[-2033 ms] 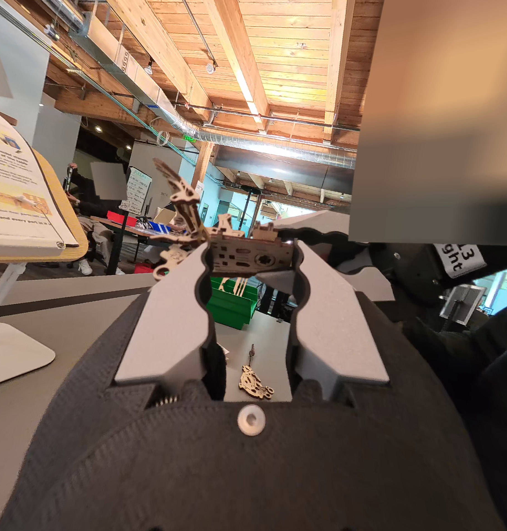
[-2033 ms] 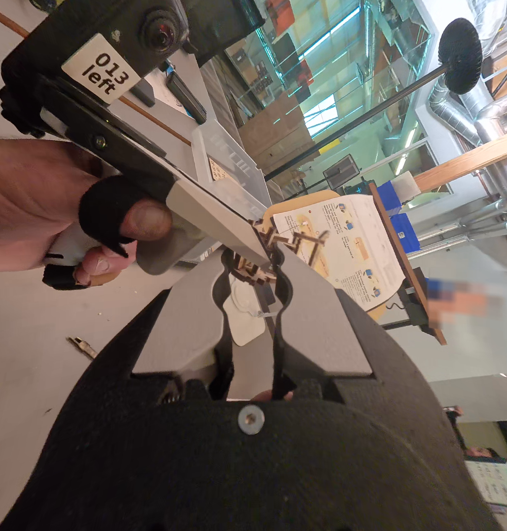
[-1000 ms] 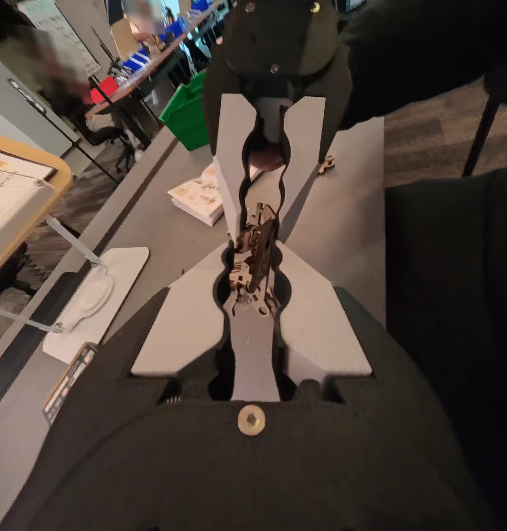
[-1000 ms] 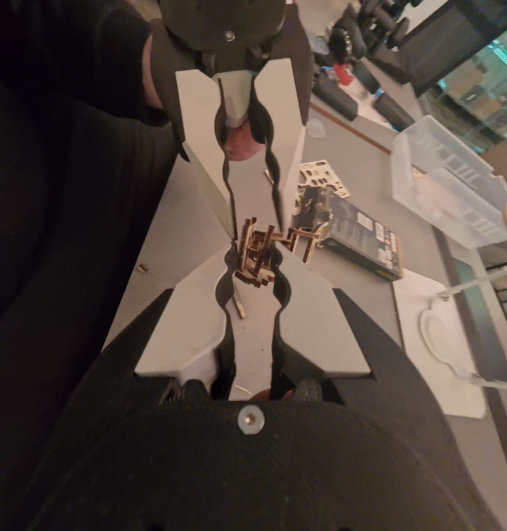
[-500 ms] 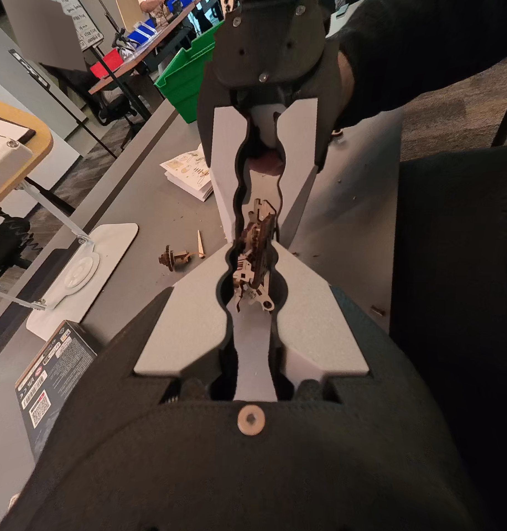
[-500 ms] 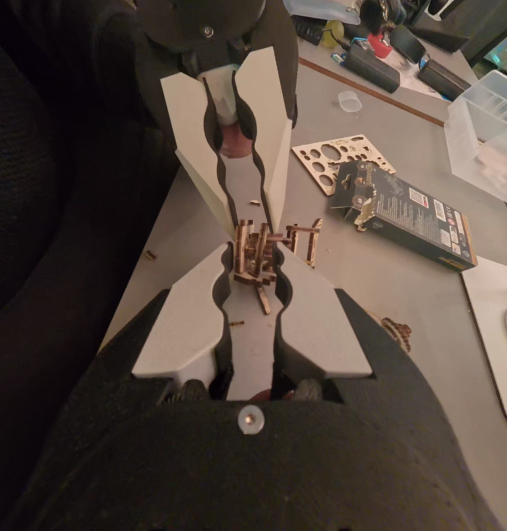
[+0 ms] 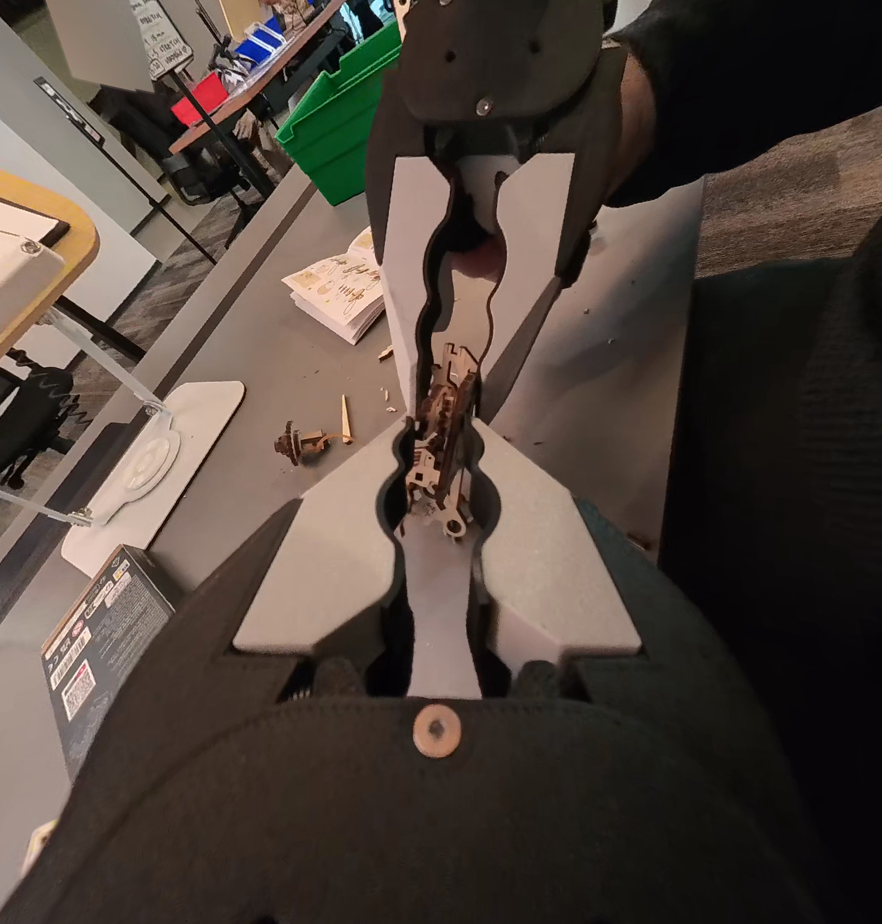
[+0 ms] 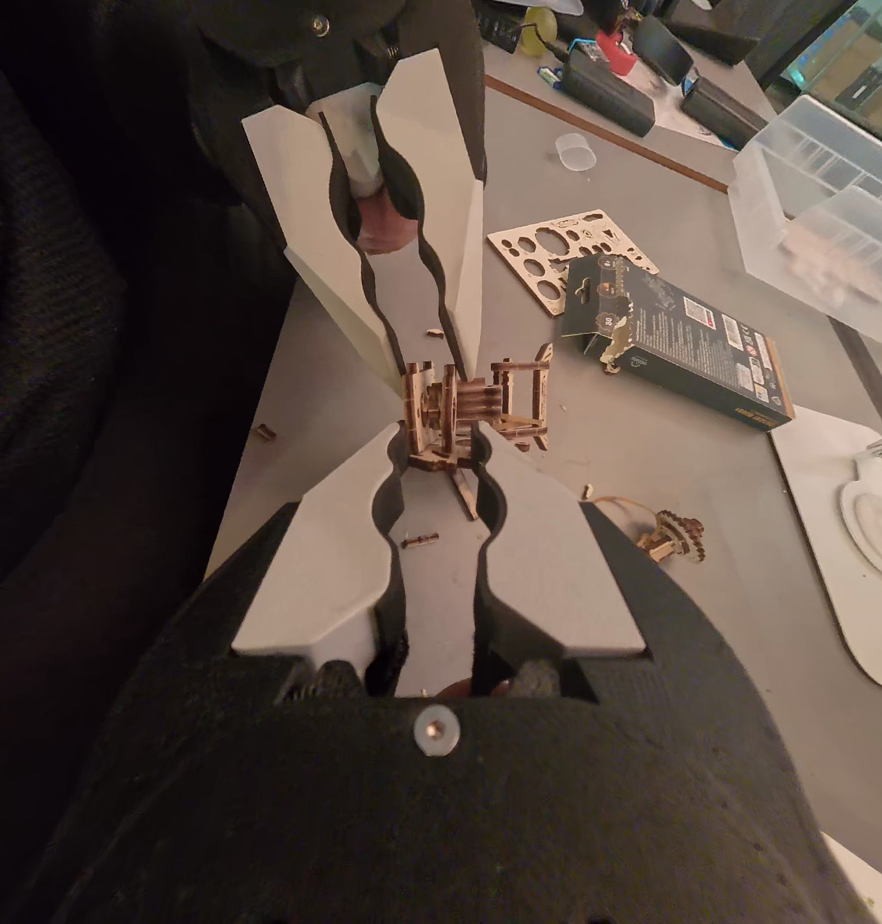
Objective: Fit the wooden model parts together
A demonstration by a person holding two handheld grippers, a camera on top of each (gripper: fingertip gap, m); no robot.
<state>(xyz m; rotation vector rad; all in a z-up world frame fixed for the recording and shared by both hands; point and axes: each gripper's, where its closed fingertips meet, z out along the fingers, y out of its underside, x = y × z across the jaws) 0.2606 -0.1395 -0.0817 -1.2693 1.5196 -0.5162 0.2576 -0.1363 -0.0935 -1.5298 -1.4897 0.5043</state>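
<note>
Above the near edge of the grey table [image 8: 628, 450], the wooden model [image 7: 441, 440] is clamped from opposite ends by the left gripper [image 7: 441, 435] and right gripper [image 8: 436, 440], jaws narrowed on it, apparently so parts can be pressed together.

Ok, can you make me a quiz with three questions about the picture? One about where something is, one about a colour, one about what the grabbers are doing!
1. Where is the little wooden gear piece?
A. On the table
B. In the clear box
C. On the booklet

2. What colour is the bin?
A. Red
B. Green
C. Yellow

3. What do both grippers hold?
A. Nothing
B. The dark box
C. The wooden model

Answers: 1 A, it lies on the grey table. 2 B, plainly green. 3 C, left gripper and right gripper both clamp it.
</note>
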